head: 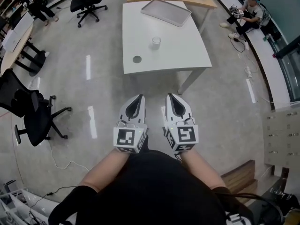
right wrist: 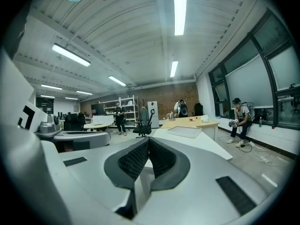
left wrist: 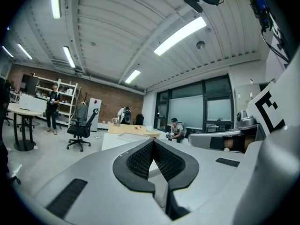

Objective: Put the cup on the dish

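1. Left gripper (head: 138,97) and right gripper (head: 171,96) are both held low in front of the person's body, side by side over the floor, well short of the white table (head: 187,55)
2. Jaws on both are pressed together, tips meeting, nothing between them
3. Clear cup (head: 156,42) stands upright near the middle of that table, nothing touching it
4. Small dark round dish (head: 137,59) sits nearer the front edge, left of the cup and apart from it
5. Grey tray (head: 166,11) lies at the table's far end, and a black office chair (head: 33,111) is off to the left
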{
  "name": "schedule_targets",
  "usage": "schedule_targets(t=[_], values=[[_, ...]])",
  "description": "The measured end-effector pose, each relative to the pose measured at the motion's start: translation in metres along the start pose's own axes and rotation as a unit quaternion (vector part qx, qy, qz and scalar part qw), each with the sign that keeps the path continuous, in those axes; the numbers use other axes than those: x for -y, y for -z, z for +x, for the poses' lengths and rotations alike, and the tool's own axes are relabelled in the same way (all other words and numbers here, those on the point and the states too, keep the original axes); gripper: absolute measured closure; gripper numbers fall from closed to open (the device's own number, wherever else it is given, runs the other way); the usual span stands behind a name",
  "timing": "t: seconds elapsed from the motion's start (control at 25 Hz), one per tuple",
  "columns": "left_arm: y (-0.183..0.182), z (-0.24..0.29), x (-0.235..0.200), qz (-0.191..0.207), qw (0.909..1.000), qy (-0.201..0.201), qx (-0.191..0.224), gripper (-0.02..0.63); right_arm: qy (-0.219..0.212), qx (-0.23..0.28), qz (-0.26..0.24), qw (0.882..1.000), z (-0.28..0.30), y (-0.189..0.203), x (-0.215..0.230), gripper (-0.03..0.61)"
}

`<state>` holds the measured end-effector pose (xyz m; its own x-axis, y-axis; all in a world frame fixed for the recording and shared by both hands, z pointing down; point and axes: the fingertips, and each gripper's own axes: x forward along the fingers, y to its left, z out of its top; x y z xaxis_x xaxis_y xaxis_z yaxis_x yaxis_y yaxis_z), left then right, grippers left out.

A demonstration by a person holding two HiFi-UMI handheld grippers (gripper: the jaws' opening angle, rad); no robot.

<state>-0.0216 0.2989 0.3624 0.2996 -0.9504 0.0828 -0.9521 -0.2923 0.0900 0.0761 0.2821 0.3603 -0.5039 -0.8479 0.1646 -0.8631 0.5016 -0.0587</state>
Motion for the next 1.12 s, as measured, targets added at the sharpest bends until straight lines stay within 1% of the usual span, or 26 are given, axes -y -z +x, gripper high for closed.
schedule_targets(t=[0.12,0.24,0.4,0.56,0.76,0.88,1.0,1.12], values=[[-0.005,0.046,-0.036,0.008,0.9999,0.012,-0.008,0.606,0.006,-0.004,0.000,1.000,0.056,-0.009,0.004,0.566],[-0.010,0.081,-0.065,0.010,0.9995,0.027,-0.014,0.606,0.014,-0.006,-0.002,1.000,0.103,-0.020,0.007,0.566],[-0.013,0.126,-0.095,0.006,0.9988,0.045,-0.018,0.606,0.025,-0.007,-0.004,1.000,0.155,-0.027,0.016,0.566],[-0.014,0.160,-0.117,0.003,0.9978,0.063,-0.021,0.606,0.037,-0.007,-0.004,0.999,0.194,-0.033,0.024,0.566],[-0.015,0.190,-0.128,-0.004,0.9971,0.070,-0.028,0.606,0.046,-0.019,-0.005,0.999,0.221,-0.033,0.037,0.566],[-0.009,0.210,-0.130,-0.005,0.9969,0.069,-0.038,0.606,0.044,-0.029,-0.001,0.999,0.235,-0.029,0.051,0.566],[0.000,0.235,-0.129,-0.003,0.9968,0.062,-0.049,0.606,0.038,-0.039,0.005,0.999,0.252,-0.020,0.070,0.565],[0.007,0.268,-0.127,0.001,0.9967,0.056,-0.058,0.606,0.019,-0.045,0.001,0.999,0.277,-0.014,0.092,0.565]])
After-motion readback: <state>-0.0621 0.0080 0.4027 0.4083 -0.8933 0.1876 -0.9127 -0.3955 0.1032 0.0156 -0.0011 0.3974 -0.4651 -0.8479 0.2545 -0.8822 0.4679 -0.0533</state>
